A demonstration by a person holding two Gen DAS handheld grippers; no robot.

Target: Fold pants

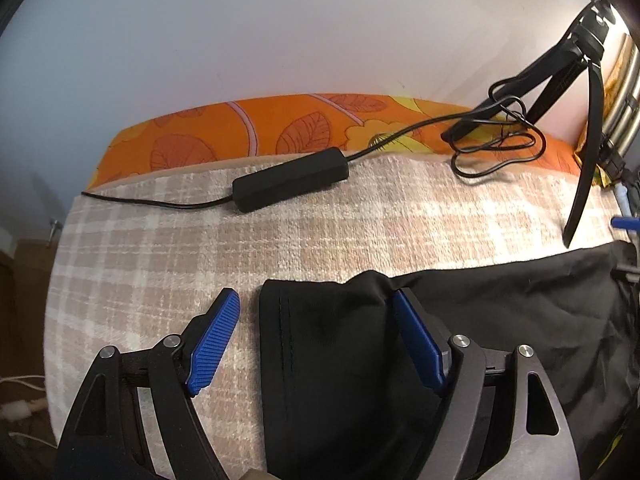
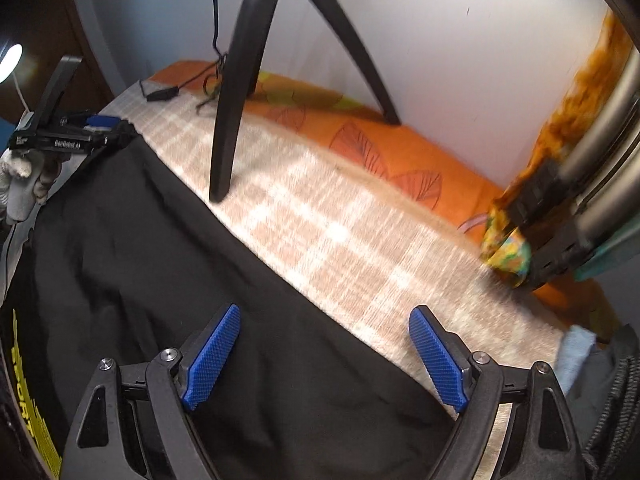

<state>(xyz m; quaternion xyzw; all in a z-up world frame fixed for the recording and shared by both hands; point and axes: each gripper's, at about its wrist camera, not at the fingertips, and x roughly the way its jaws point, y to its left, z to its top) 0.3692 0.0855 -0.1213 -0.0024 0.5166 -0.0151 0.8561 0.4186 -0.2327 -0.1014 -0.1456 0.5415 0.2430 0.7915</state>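
Black pants [image 1: 360, 360] lie on a beige plaid blanket [image 1: 240, 248]. My left gripper [image 1: 316, 300] is open, its jaws wide apart on either side of the stitched hem end of a pant leg, low over the cloth. In the right wrist view the pants [image 2: 168, 264] stretch from lower right to upper left. My right gripper [image 2: 324, 316] is open and empty just above the pants' far edge. The left gripper [image 2: 76, 132] shows at the pants' far left end, held by a gloved hand.
A black power adapter [image 1: 290, 179] with cables lies on the blanket's far side. A black tripod [image 2: 228, 112] stands on the blanket beside the pants. An orange leaf-print sheet [image 1: 240, 132] runs along the white wall. Metal rails [image 2: 600, 184] stand at right.
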